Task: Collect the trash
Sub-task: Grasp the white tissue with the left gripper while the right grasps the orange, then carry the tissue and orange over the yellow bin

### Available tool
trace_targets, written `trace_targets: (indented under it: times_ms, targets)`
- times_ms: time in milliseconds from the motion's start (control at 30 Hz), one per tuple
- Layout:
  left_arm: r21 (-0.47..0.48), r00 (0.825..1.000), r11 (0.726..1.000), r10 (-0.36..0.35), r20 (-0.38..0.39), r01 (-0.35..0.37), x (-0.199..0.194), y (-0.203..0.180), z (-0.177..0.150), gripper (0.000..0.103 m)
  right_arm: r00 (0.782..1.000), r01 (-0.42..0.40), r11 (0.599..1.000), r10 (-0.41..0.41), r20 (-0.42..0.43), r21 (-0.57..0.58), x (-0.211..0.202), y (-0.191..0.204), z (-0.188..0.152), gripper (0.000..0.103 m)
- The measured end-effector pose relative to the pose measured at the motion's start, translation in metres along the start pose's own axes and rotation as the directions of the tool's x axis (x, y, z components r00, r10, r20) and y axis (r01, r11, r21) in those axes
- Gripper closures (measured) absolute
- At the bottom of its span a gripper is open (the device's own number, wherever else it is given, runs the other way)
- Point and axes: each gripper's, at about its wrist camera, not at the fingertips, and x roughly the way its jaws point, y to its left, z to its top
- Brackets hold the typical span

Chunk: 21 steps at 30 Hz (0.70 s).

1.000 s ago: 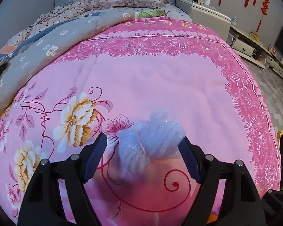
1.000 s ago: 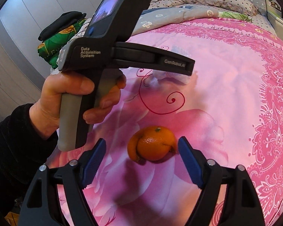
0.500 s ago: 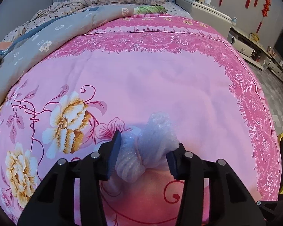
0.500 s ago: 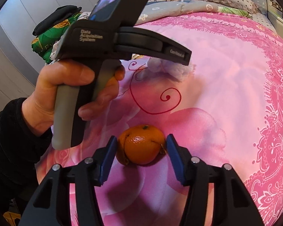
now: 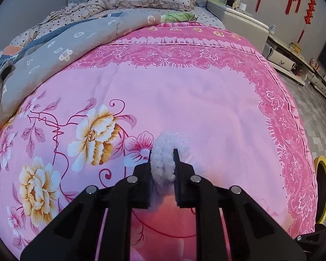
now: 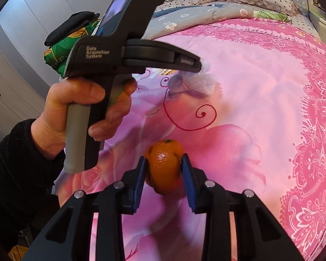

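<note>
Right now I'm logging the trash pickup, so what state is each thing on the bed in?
Left gripper: fingers just closed, clamped on the plastic wad.
Plastic wad: squeezed, crumpled.
Right gripper: fingers just closed, clamped on the orange peel.
Orange peel: split, pinched from both sides.
Pink bedspread: spread flat.

Pink floral bedspread (image 5: 184, 100), orange peel (image 6: 164, 165) (white wad (image 5: 162, 163))

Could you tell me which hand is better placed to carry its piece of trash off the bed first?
Neither clearly: the left tongs pinch the plastic wad, the right tongs the orange peel.
</note>
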Motion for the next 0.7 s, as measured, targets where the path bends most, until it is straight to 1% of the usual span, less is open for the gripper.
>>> trace_targets:
  times_ms: [133, 233, 433, 600, 700]
  targets:
    - [-0.009, 1.000, 1.000, 0.005, 0.014, -0.005, -0.017, 0.002, -0.005, 0.089, 1.000, 0.003, 1.000, -0.003, 0.005, 0.017, -0.019, -0.002, -0.010, 0.072]
    - [-0.010, 1.000, 1.000, 0.005, 0.030, -0.004, -0.035, 0.001, -0.009, 0.089, 1.000, -0.010, 0.999, 0.009, 0.011, 0.047, -0.036, -0.005, -0.017, 0.072]
    - [-0.019, 0.998, 1.000, -0.003, 0.062, 0.005, -0.073, -0.003, -0.021, 0.089, 0.998, 0.000, 0.997, -0.005, 0.057, 0.073, -0.073, -0.012, -0.032, 0.072]
    - [-0.015, 0.996, 1.000, -0.012, 0.091, 0.013, -0.107, -0.014, -0.035, 0.089, 0.995, 0.008, 0.995, -0.018, 0.100, 0.100, -0.102, -0.019, -0.046, 0.072]
    - [-0.027, 0.994, 0.999, -0.036, 0.099, 0.039, -0.125, -0.020, -0.045, 0.089, 0.992, 0.003, 0.992, -0.019, 0.129, 0.122, -0.122, -0.025, -0.055, 0.072]
